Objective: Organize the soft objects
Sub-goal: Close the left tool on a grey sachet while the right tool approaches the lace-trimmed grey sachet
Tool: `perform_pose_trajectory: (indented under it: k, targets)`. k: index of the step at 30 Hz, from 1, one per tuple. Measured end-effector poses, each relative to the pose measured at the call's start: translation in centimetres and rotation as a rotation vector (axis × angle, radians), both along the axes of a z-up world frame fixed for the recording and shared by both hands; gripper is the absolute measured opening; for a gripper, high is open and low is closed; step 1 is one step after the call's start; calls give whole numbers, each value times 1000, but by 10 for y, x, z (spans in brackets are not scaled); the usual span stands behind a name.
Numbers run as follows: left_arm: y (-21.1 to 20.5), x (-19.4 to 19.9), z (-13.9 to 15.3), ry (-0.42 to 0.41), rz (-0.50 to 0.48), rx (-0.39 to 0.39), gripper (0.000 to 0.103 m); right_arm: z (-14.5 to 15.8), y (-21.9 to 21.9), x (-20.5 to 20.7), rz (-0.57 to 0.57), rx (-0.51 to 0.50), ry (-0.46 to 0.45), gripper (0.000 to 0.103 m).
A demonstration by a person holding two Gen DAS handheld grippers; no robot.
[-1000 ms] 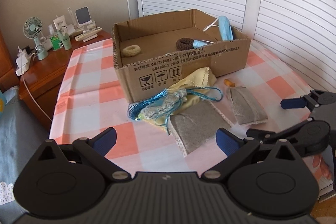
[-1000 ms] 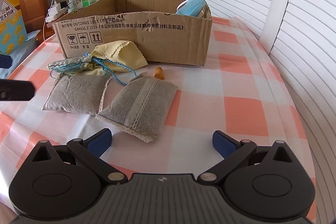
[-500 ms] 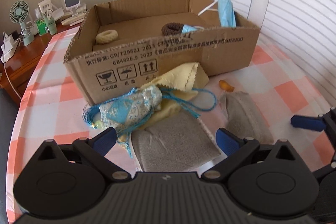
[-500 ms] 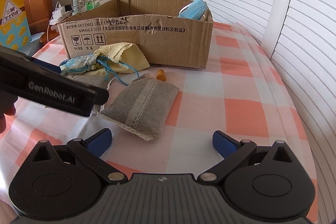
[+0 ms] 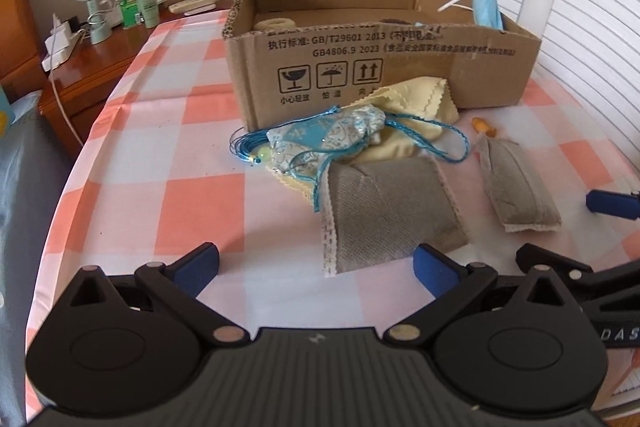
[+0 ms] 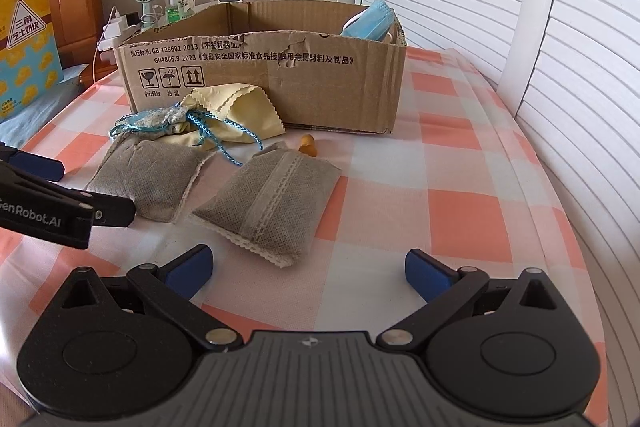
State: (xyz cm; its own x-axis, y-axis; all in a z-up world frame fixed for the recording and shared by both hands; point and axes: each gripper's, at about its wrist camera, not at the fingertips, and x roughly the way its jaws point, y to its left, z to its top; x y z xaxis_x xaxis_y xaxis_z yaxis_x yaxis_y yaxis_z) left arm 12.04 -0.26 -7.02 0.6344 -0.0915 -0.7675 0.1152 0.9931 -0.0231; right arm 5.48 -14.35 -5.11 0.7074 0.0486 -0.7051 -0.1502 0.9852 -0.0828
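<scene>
With both grippers' fingers spread wide and empty, the left gripper (image 5: 316,263) risks snagging the blue cord (image 5: 420,139) draped beside the grey pouch (image 5: 390,211) on the tabletop (image 5: 160,163), dragging the yellow cloth (image 5: 416,103) along.

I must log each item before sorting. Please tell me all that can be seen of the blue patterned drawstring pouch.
The blue and silver patterned fabric drawstring pouch lies on its side on the crumpled pale yellow cloth, just in front of the brown cardboard box. Its neck is gathered shut; braided blue cords loop out over the cloth. A blue tassel with pale beads trails onto the checked tablecloth. No gripper touches it.
</scene>
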Motion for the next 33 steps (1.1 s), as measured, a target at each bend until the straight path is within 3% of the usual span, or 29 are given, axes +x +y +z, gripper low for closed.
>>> perform_pose_trajectory:
  k: [13,21,29,32,33]
  targets:
    - [-13,4,3,34,34,0,103,-1,-1,-5,9,3,-27,103]
    - [-35,16,5,33,45,-50,102,-2,-3,-7,28,4,-37,103]
    - [-54,27,4,30,76,-7,102,-2,-3,-8,36,4,-42,103]
    - [-52,24,5,11,93,-4,92,-2,-3,-9,38,4,-44,103]
    - [-51,21,6,-3,85,-4,84,-2,-3,-9,38,4,-46,103]
